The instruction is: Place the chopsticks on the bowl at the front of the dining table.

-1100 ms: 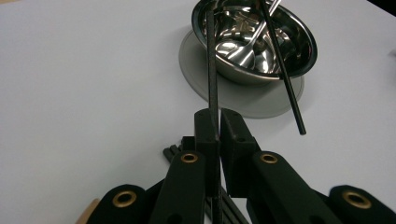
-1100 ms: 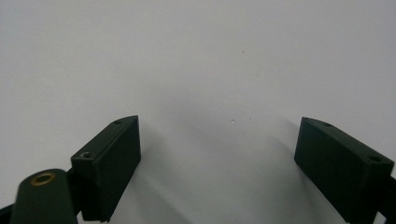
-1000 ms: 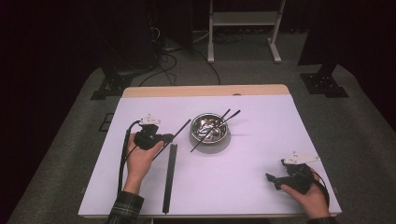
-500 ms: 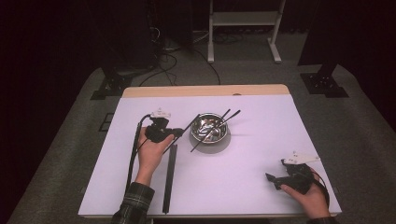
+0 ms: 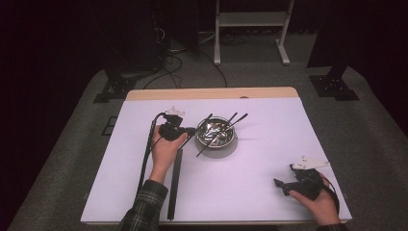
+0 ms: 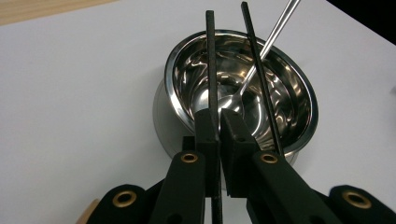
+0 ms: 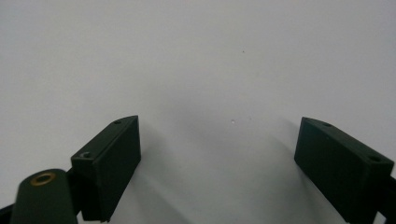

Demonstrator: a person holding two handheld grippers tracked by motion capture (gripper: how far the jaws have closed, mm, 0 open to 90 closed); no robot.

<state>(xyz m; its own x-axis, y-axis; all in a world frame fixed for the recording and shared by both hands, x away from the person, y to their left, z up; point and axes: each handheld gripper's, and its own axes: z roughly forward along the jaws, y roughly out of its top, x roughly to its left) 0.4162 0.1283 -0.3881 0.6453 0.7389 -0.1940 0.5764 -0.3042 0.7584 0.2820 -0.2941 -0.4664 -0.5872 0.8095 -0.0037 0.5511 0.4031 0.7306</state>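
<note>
Black chopstick (image 6: 211, 60) clamped in left tongs (image 6: 219, 126).

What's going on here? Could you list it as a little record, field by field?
Surface: white table
Left tongs: shut on a black chopstick, its far end over the bowl
Bowl: shiny steel, holding a spoon and another chopstick
Right tongs: open, holding nothing, over bare table
Black strip: lying flat beside the left forearm

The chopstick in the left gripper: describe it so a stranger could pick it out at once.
Find the steel bowl on the white table. Two black sticks cross its rim; the chopstick is the left one, clamped between the left gripper fingers. Its neighbour lies loose beside a silver spoon.
</note>
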